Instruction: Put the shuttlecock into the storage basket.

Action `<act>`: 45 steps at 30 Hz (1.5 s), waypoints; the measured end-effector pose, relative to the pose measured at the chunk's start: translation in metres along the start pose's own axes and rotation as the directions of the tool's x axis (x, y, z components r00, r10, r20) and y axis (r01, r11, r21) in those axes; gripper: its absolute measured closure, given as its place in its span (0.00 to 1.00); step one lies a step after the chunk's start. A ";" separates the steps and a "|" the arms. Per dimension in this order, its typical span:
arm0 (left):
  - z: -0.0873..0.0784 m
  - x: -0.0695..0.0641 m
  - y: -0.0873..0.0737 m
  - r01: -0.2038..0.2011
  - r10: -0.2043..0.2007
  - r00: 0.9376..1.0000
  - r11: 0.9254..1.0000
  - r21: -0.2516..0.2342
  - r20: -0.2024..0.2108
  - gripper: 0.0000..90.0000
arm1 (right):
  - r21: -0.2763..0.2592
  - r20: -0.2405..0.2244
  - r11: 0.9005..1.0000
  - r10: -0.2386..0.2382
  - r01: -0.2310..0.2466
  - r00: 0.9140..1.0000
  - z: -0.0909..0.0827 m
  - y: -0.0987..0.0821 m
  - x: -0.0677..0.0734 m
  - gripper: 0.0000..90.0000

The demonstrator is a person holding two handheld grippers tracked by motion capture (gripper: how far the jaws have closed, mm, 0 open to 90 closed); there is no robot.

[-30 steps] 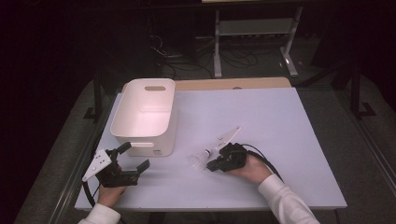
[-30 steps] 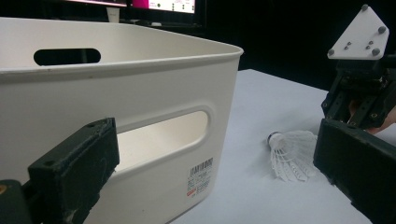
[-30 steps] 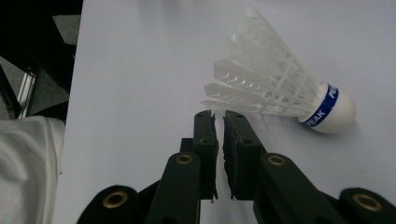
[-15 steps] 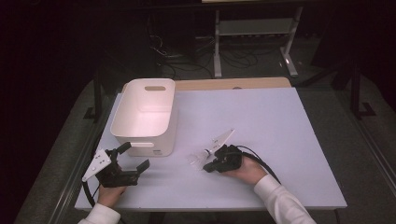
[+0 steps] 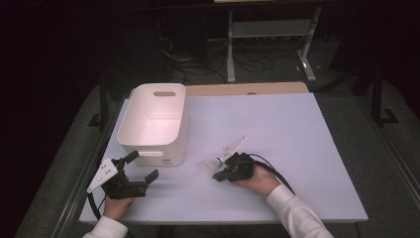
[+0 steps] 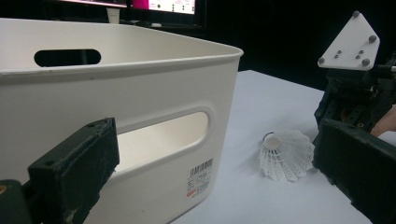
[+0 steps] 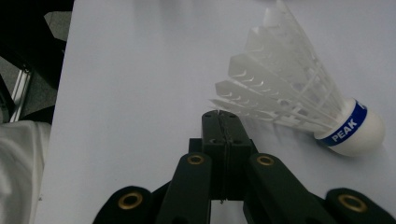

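The shuttlecock [image 7: 303, 88] lies on its side on the table near the white bin [image 5: 153, 124], just beside the right gripper [image 7: 219, 116], whose jaws are pressed together empty; the left gripper [image 5: 141, 166] stands wide open.

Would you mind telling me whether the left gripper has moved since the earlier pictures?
No. In the high view the left gripper sits at the same spot by the near left corner of the white bin, jaws apart.

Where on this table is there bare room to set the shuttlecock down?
Bare tabletop stretches from the white bin to the right edge, and along the near edge between both hands. It is crowded where the shuttlecock lies by the right gripper.
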State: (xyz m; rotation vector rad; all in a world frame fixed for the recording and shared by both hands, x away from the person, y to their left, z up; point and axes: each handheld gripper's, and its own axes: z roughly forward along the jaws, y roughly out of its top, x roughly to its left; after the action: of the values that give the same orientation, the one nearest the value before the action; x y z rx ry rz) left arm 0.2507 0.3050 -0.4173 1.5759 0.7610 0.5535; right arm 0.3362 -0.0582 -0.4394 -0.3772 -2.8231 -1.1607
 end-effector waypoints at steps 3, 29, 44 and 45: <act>0.000 0.000 0.000 0.005 -0.005 1.000 1.000 -0.005 0.002 0.00 | -0.007 0.001 1.000 -0.007 0.007 1.000 0.002 0.002 0.000 0.98; 0.000 -0.001 0.000 0.002 -0.002 1.000 1.000 -0.002 0.004 0.00 | -0.023 0.024 1.000 -0.008 0.009 1.000 0.010 0.015 -0.006 0.98; 0.000 -0.001 0.000 0.015 -0.015 1.000 1.000 -0.013 0.005 0.00 | -0.020 0.046 1.000 -0.015 0.016 0.999 0.011 0.029 -0.014 0.98; 0.000 -0.001 0.000 0.013 -0.013 1.000 1.000 -0.012 0.006 0.00 | -0.023 0.052 0.999 -0.022 0.024 0.998 0.012 0.030 -0.016 0.98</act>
State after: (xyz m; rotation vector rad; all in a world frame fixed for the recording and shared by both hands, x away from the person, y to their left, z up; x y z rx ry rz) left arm 0.2506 0.3041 -0.4174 1.5596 0.7618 0.5432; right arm 0.3599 -0.0322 -0.4296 -0.3827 -2.8679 -1.2066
